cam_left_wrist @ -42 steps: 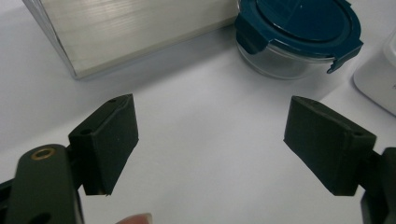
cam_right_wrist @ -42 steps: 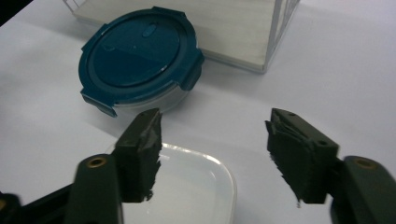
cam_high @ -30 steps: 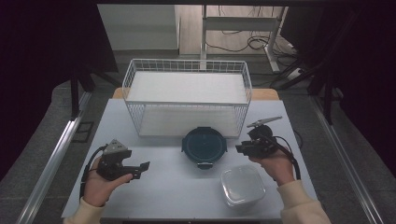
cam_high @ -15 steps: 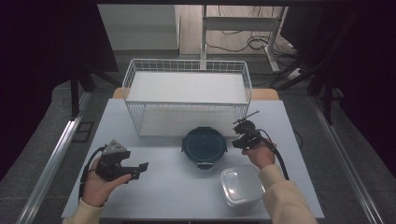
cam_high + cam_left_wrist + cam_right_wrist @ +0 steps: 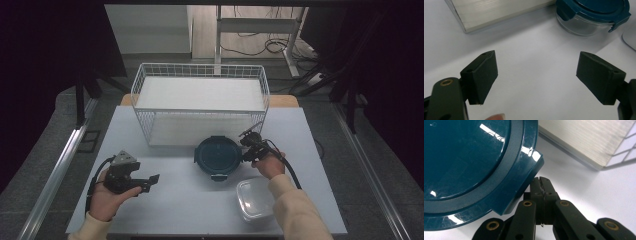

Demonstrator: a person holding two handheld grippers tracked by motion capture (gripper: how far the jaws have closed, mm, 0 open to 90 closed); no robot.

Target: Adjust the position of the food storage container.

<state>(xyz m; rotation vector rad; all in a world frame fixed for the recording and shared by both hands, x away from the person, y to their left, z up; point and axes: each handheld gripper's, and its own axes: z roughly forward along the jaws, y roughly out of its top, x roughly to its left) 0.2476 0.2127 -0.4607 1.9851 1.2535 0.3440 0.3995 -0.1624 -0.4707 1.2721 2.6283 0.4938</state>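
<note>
Right gripper view is showing the right gripper pinched together, empty, under a clip of the round glass container's teal lid; prying upward could be tipping it. Left gripper is gaping wide, idle.

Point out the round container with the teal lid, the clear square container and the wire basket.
Round container (image 5: 215, 155): high view, centre of its teal lid.
Clear square container (image 5: 252, 197): high view, middle of its top.
Wire basket (image 5: 200, 111): high view, front top rim.
</note>
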